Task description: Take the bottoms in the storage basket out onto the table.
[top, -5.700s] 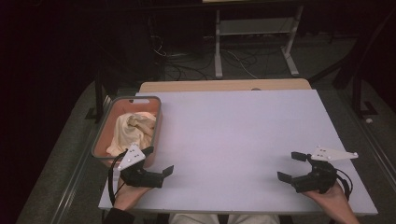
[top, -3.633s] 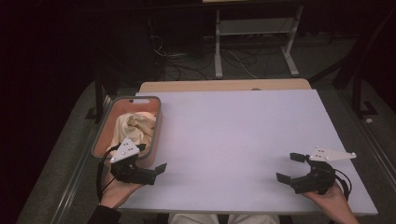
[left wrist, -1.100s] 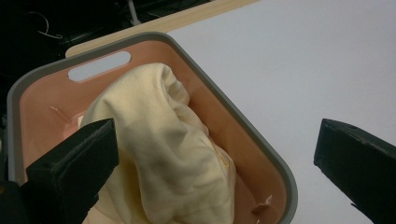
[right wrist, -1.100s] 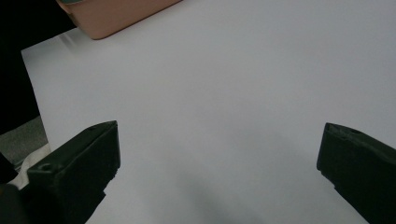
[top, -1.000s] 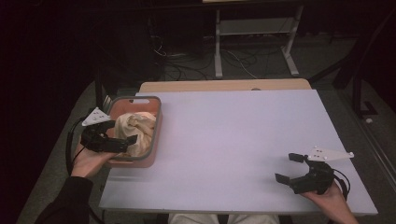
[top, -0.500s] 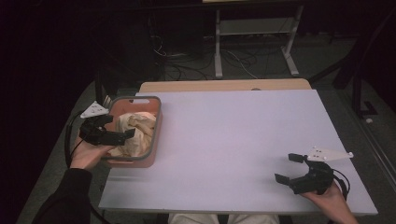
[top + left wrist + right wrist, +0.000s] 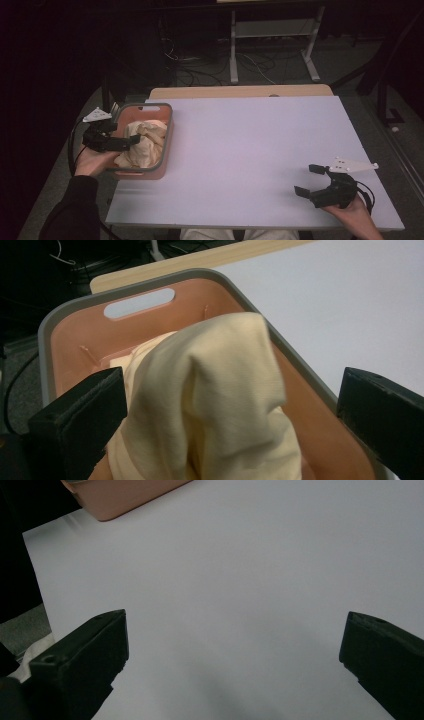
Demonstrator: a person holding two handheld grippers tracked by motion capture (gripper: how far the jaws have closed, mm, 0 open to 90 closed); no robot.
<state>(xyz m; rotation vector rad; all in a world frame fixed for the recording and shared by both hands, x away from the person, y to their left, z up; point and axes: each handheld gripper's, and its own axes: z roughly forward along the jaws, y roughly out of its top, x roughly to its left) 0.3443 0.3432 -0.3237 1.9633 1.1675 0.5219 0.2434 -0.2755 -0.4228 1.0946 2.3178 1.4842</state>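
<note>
A salmon-coloured basket point(image 7: 168, 131) with a grey rim stands at the table's left edge, and a crumpled cream cloth point(image 7: 145, 142) fills it. My left gripper point(image 7: 129, 142) reaches in over the basket's left wall, open, with its jaws on either side of the cloth point(image 7: 215, 400) and not closed on it. In the left gripper view the basket's far wall point(image 7: 140, 305) has a handle slot. My right gripper point(image 7: 309, 181) rests open near the front right of the white table point(image 7: 250, 150), nothing between its jaws. The basket's corner point(image 7: 125, 495) shows at the top of the right gripper view.
A wooden board point(image 7: 240, 91) juts out behind the table's far edge. On the dark floor beyond lie cables point(image 7: 200, 65) and a white metal stand point(image 7: 270, 35). The table point(image 7: 240, 580) lies bare in front of the right gripper.
My left gripper has gone from the table's front left up to the basket's left side and now reaches in over the cloth. The right gripper has stayed where it was.
</note>
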